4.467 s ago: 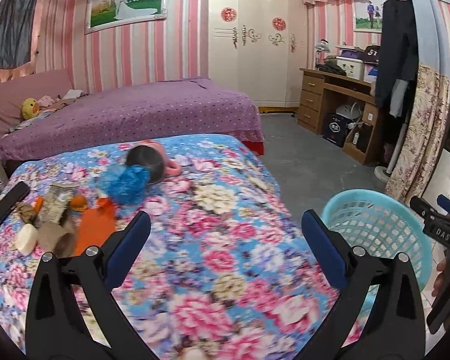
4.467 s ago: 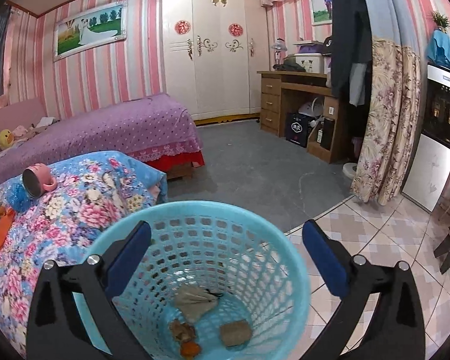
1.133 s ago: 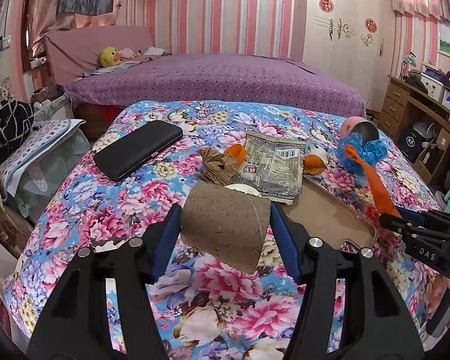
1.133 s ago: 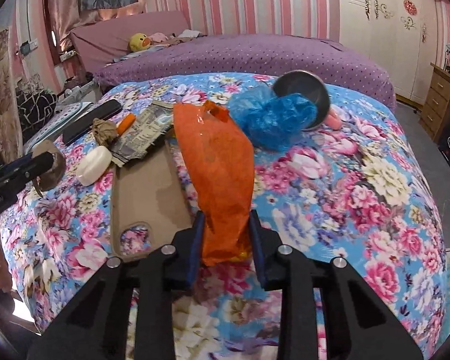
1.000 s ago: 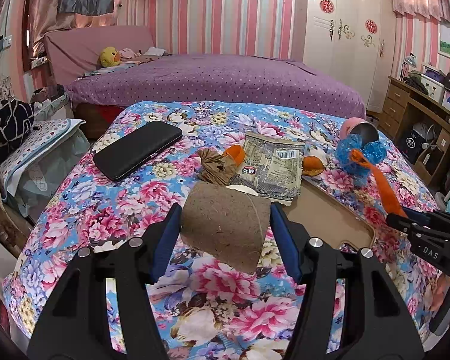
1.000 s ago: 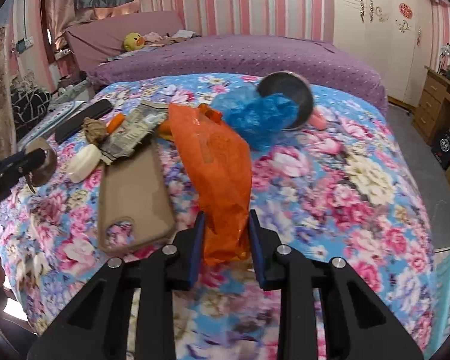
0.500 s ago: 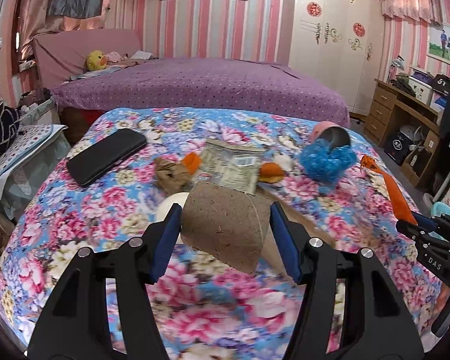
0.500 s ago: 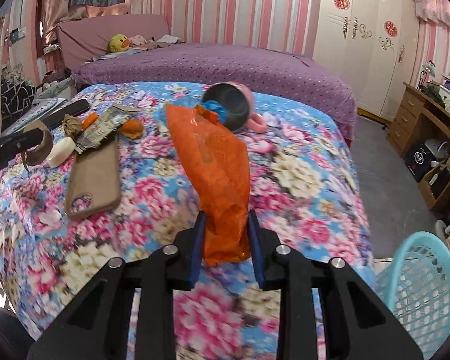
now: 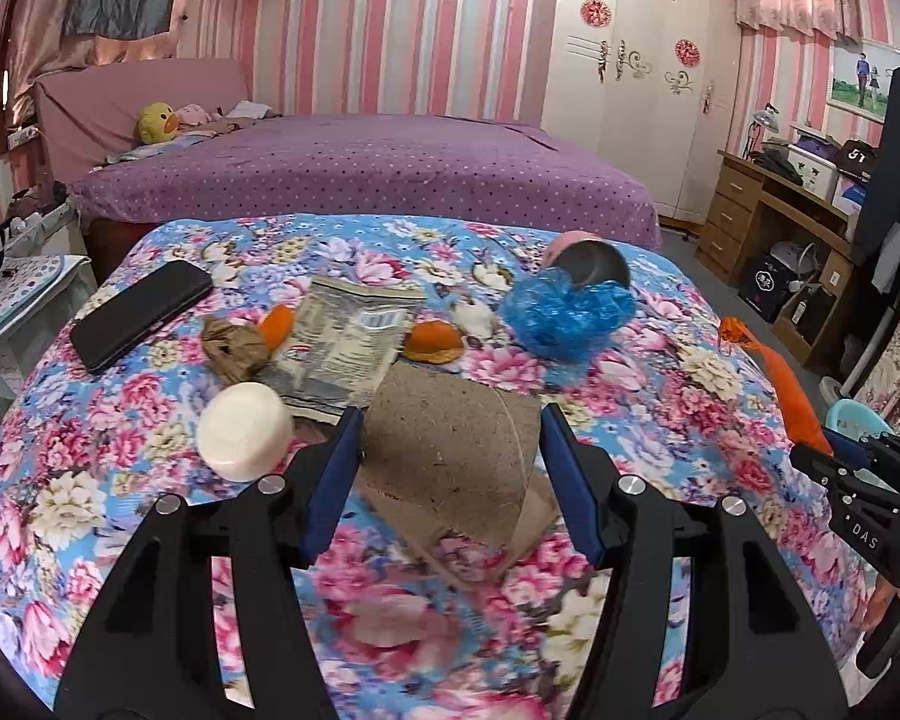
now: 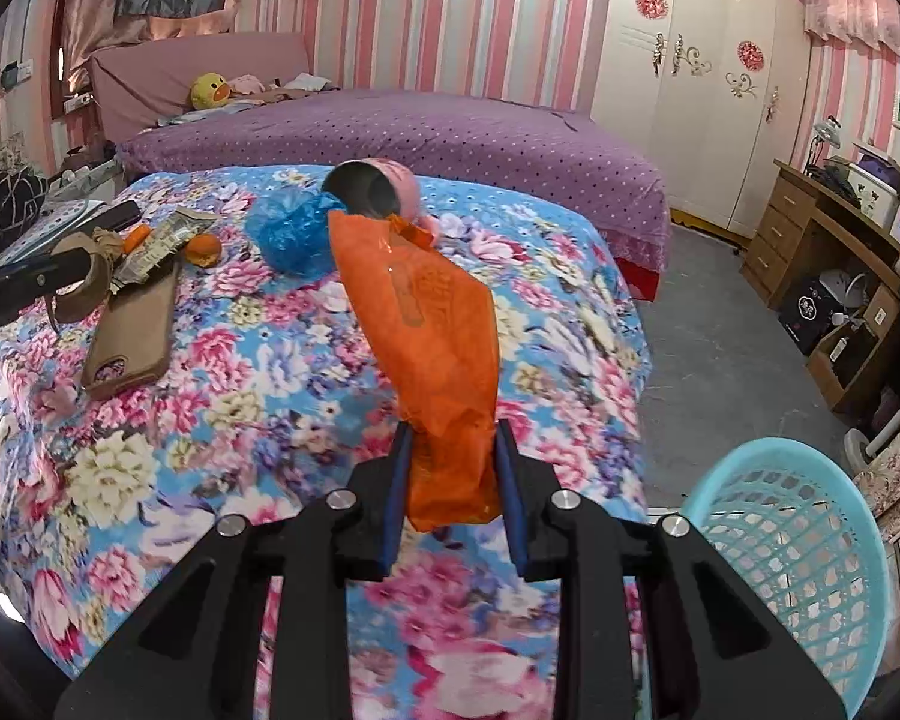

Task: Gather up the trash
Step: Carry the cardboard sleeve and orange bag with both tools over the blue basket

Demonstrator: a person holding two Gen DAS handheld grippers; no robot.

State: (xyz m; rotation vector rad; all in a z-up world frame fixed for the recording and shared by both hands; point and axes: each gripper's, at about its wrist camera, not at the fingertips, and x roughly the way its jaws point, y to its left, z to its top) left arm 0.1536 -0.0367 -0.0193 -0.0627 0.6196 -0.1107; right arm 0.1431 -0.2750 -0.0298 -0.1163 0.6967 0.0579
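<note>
Right now the left gripper (image 9: 450, 450) has its blue-padded jaws clamped on a brown cardboard tube piece (image 9: 450, 456), one pad pressed to each side, held above the floral bedspread (image 9: 660, 396). The tube hides much of what lies beyond the jaws: only part of a tan phone case (image 9: 531, 519) pokes out beneath it, and its far end is hidden behind the tube. Just left of the jaws sits a round white soap-like lump (image 9: 243, 439). Farther ahead lie a crinkled silver printed wrapper (image 9: 342, 348), a crumpled brown paper wad (image 9: 234, 348), two orange peel bits (image 9: 433, 341) and a black smartphone (image 9: 141, 315). Ahead and to the right, a crumpled blue plastic bag (image 9: 567, 315) covers the mouth of a tipped pink cup (image 9: 582, 258).

Over on the other side, the right gripper (image 10: 453, 474) has its jaws nearly closed, pinching the lower end of an orange plastic bag (image 10: 426, 330), which stands up and leans away from the jaws to the left. Its top blocks part of the pink cup behind it. Low to the right of those jaws is a light blue perforated plastic basket (image 10: 804, 546), cut off by the frame edge, its inside not visible. In the left wrist view only a sliver of the basket rim shows past the right gripper's body.
</note>
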